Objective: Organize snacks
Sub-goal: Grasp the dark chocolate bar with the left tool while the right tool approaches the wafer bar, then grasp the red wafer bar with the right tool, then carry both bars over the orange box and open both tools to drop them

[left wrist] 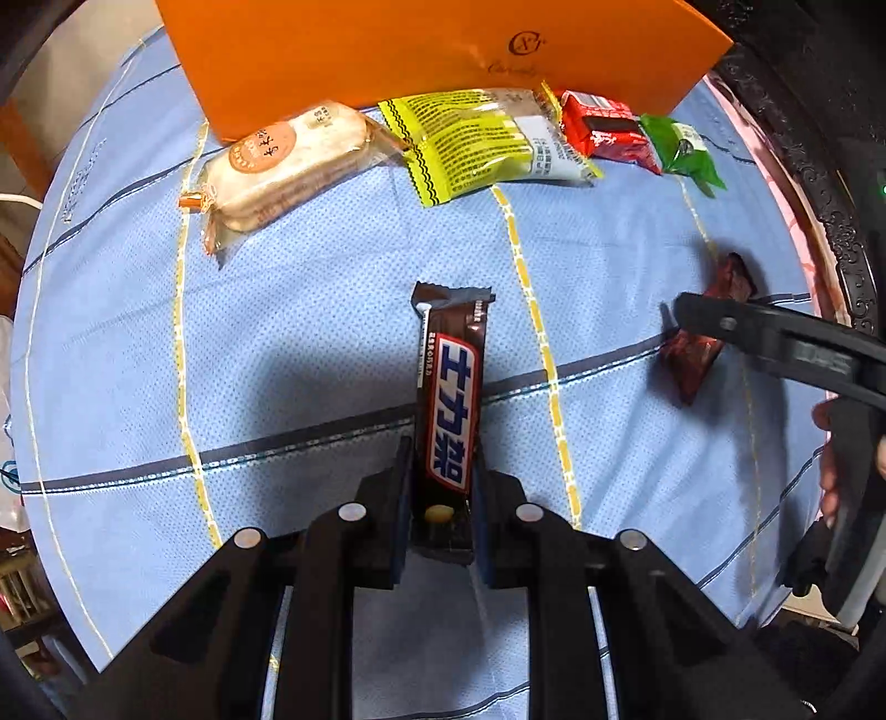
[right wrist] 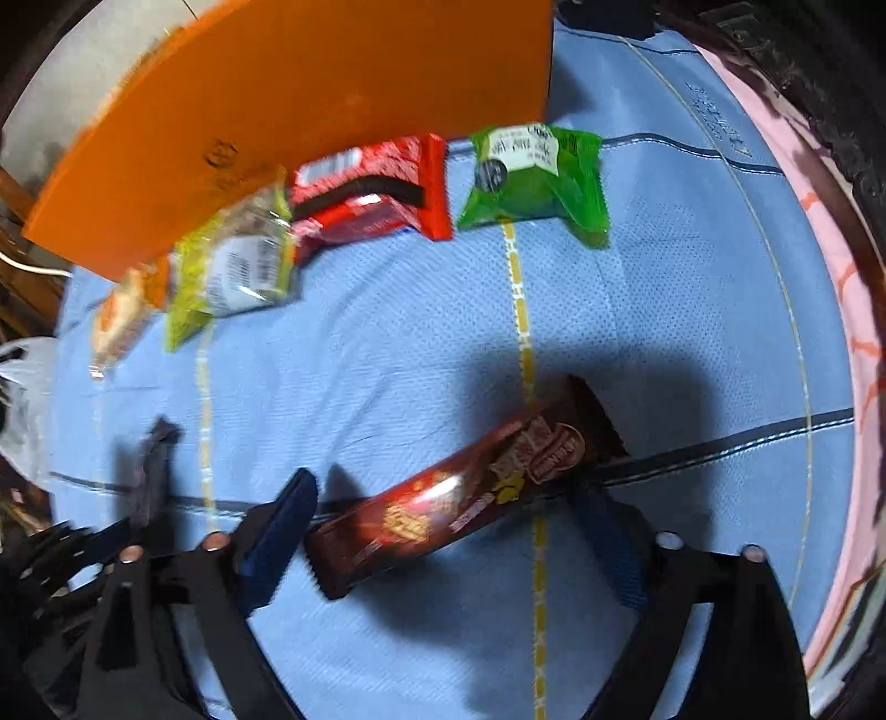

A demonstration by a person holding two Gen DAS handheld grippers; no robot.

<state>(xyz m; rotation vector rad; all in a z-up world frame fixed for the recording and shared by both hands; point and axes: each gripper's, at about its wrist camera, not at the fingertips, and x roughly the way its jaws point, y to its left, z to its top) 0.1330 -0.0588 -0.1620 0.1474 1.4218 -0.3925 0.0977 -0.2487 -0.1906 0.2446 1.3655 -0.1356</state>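
Note:
My left gripper [left wrist: 443, 471] is shut on a brown chocolate bar [left wrist: 451, 382] with blue and white lettering, held above the blue cloth. My right gripper [right wrist: 448, 509] is open, its jaws on either side of a dark red snack bar [right wrist: 470, 487] lying on the cloth; in the left wrist view that bar [left wrist: 703, 349] shows at the right under the right gripper's finger. A row lies along the orange box [left wrist: 443, 50]: a pale round cake packet [left wrist: 288, 160], a yellow packet [left wrist: 487, 144], a red packet [left wrist: 603, 130] and a green packet [left wrist: 686, 152].
The blue cloth [left wrist: 310, 310] with yellow and dark stripes covers the table. A dark ornate rim and pink edge [right wrist: 847, 277] run along the right. The same row shows in the right wrist view: red packet [right wrist: 376, 188], green packet [right wrist: 537, 177], yellow packet [right wrist: 238, 266].

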